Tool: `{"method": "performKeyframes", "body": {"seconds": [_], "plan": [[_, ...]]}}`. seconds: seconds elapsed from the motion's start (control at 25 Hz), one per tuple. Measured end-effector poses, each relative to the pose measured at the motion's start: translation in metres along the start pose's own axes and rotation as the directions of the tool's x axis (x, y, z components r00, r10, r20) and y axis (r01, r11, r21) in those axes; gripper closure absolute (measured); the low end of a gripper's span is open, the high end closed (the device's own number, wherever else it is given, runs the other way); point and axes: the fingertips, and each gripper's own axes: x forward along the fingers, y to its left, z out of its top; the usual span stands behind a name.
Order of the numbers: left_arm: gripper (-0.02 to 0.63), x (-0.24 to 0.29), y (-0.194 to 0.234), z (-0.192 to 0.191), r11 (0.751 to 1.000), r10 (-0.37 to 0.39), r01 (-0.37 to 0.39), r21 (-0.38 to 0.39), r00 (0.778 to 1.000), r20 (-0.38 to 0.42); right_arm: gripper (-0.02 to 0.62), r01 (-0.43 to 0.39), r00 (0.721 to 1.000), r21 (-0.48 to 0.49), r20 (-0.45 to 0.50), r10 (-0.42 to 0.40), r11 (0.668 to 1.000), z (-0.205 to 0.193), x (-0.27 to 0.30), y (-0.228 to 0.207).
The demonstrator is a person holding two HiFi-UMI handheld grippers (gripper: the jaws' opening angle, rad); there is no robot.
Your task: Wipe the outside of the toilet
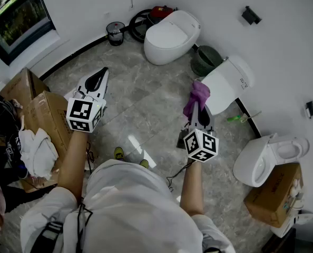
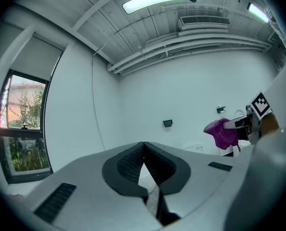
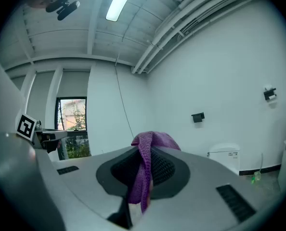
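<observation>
White walls [image 1: 283, 51], seemingly marble floor [image 1: 140, 94], window [image 1: 17, 20]

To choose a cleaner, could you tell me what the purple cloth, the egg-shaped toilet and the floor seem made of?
Purple cloth: soft, textured fabric, perhaps microfibre; its weave shows and it drapes limply. Egg-shaped toilet: likely glazed ceramic, smooth, white, glossy. Floor: polished grey stone or stone-look tile, veined, with a bright reflection.
</observation>
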Motion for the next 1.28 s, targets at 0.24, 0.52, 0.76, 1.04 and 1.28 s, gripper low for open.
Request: {"method": "performKeyframes", "body": {"seconds": [0.24,0.52,0.76,1.04,1.28], "plan": [[0.594,0.0,0.012,-0.005,1.0,0.002,-0.002,-0.012,1.0,-0.003,0.546,-0.01,1.0,-0.001,0.0,0.01,1.0,-0.002,0.008,0.01],[0.594,-0.001,0.027,-0.01,1.0,0.007,-0.007,-0.017,1.0,-0.007,0.545,-0.012,1.0,-0.004,0.001,0.012,1.0,-0.002,0.021,0.024],[0.594,-0.005,0.048,-0.018,1.0,-0.008,0.008,-0.027,1.0,-0.011,0.543,0.002,1.0,-0.017,0.001,-0.002,1.0,-0.002,0.027,0.044],[0.594,-0.005,0.093,-0.042,0.997,-0.003,0.002,-0.073,1.0,-0.013,0.543,0.032,0.999,-0.026,-0.014,-0.032,0.999,-0.013,0.047,0.071],[0.594,0.022,0.116,-0.065,0.997,-0.013,0.01,-0.083,0.999,-0.04,0.543,0.051,0.998,-0.017,-0.029,-0.051,0.999,-0.027,0.084,0.074]]}}
